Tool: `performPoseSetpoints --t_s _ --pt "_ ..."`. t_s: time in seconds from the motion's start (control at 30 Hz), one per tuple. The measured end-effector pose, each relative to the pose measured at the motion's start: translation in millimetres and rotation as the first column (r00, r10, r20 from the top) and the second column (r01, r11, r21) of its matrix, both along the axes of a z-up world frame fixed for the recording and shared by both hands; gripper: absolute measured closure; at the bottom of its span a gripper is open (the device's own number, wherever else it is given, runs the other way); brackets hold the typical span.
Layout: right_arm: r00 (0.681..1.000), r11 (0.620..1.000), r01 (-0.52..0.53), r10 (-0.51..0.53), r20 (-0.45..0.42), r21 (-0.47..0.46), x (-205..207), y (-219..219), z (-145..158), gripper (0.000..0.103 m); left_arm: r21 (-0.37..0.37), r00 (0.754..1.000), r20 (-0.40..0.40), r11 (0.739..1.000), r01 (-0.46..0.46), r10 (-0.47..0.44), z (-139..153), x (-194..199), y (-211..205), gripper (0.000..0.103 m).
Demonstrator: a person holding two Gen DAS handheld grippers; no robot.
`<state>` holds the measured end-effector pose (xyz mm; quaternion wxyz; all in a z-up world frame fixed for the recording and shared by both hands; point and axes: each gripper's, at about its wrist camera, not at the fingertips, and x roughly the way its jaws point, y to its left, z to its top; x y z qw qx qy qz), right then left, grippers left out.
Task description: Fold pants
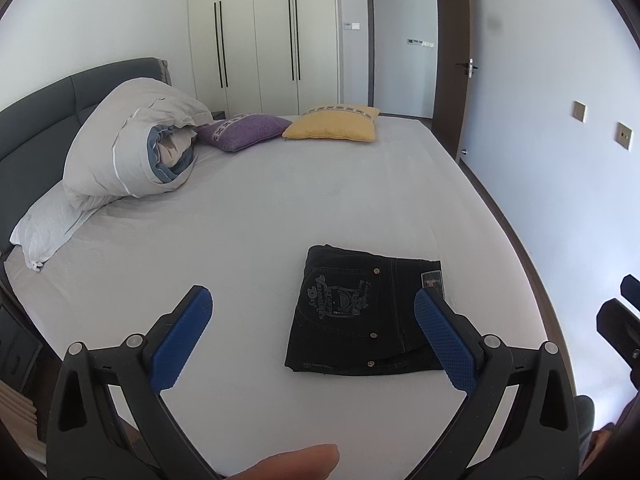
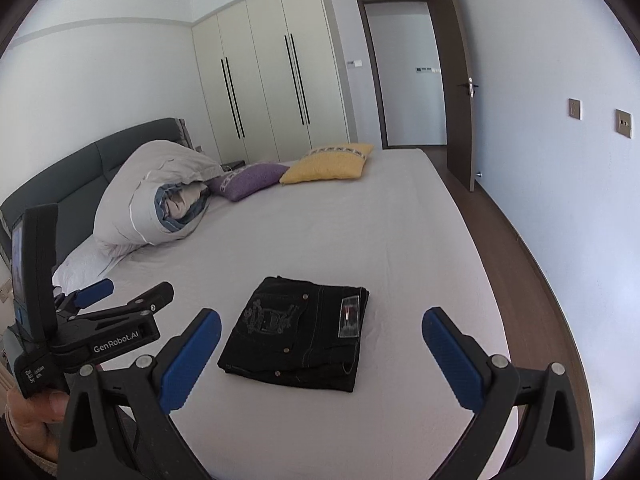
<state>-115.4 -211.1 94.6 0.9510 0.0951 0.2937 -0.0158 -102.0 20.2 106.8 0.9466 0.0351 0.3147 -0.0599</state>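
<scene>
Left gripper [image 1: 314,312]: raised above the bed's near edge, fingers spread wide, empty.
Right gripper [image 2: 322,332]: level beside it, likewise agape.
Pants [image 2: 298,334]: folded on the bed [image 2: 400,220], near its front edge.

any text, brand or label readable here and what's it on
"GenRobot.AI": side of the left tongs body, right wrist view.
"Happy Valentine's Day": my best reading of the pocket embroidery on the folded pants; smaller words there unreadable.
Waistband patch: too blurred.
Small label on the left tongs' handle: too small.
</scene>
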Motion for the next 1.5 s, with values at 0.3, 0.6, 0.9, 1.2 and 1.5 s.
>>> performPoseSetpoints --t_s 0.3,0.6,0.9,1.2,1.5 --pt "0.997 1.000 0.001 0.001 -0.073 0.025 7 1 -12 0.000 -0.013 0.999 -0.051 1.000 -0.008 0.007 -19 6 -1 0.000" --pt "0.993 1.000 -0.018 0.020 -0.112 0.020 15 8 -20 0.000 -0.024 0.994 -0.105 1.000 -0.012 0.010 -40 17 -1 0.000" --pt "0.989 0.999 -0.028 0.032 -0.145 0.027 24 9 -29 0.000 -0.011 0.990 -0.141 1.000 -0.015 0.013 -58 24 -2 0.000" --pt "0.985 0.999 -0.024 0.031 -0.167 0.040 30 6 -36 0.000 -0.003 0.985 -0.171 1.000 -0.018 0.018 -71 30 -3 0.000" --pt "0.984 0.999 -0.025 0.033 -0.175 0.046 32 6 -41 0.000 0.000 0.983 -0.185 1.000 -0.017 0.017 -79 33 -3 0.000"
